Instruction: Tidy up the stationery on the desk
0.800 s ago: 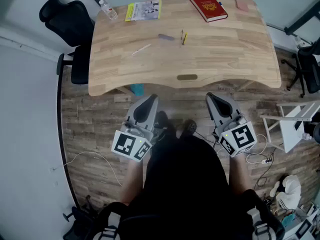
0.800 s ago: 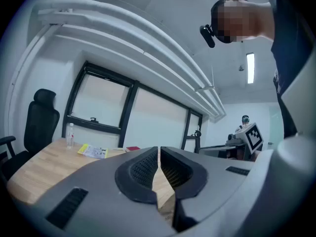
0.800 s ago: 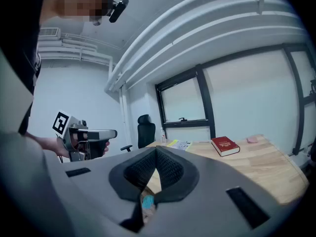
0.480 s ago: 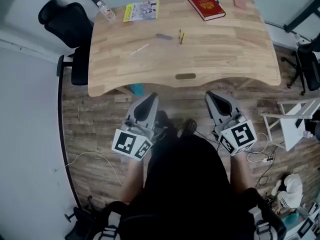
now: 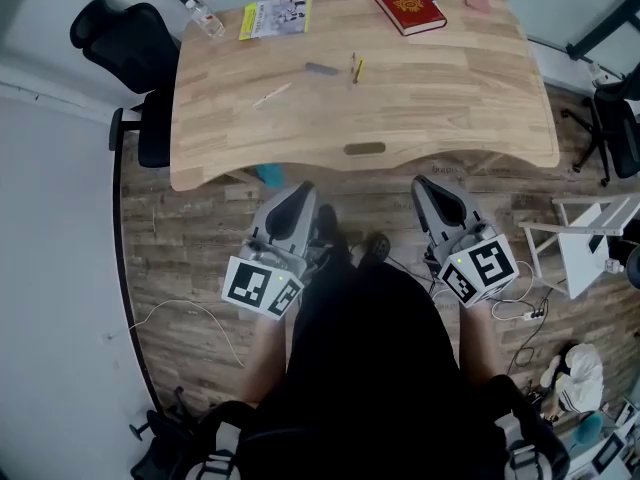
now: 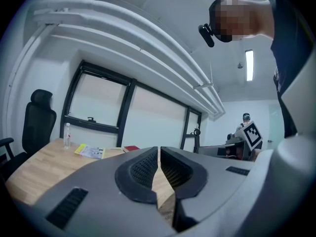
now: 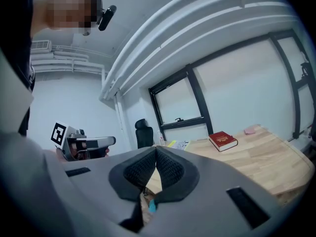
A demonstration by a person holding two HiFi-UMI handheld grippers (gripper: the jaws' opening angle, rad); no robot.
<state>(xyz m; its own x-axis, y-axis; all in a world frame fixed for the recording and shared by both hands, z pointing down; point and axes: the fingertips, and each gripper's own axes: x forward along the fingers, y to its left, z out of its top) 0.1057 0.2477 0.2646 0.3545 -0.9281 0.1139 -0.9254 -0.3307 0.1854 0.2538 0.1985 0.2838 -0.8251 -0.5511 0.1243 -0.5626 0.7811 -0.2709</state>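
The left gripper [image 5: 298,192] and the right gripper [image 5: 424,184] both have their jaws closed with nothing between them, and they touch nothing as they hang over the floor [image 5: 190,238] at 6 o'clock, just short of the tabletop [image 5: 450,108]. The stationery lies well apart from them: a red book [image 5: 403,3] at 1 o'clock, a booklet [image 5: 274,16] at 11 o'clock, and a yellow pen [image 5: 357,68], a grey block [image 5: 321,68] and a pale pencil [image 5: 272,94] nearer the middle.

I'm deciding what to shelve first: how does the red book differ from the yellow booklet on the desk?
The red book is thick; the yellow booklet is thin. The red book lies right of centre, skewed to the desk edge; the yellow booklet lies left, near a water bottle. Both lie flat along the desk's far edge.
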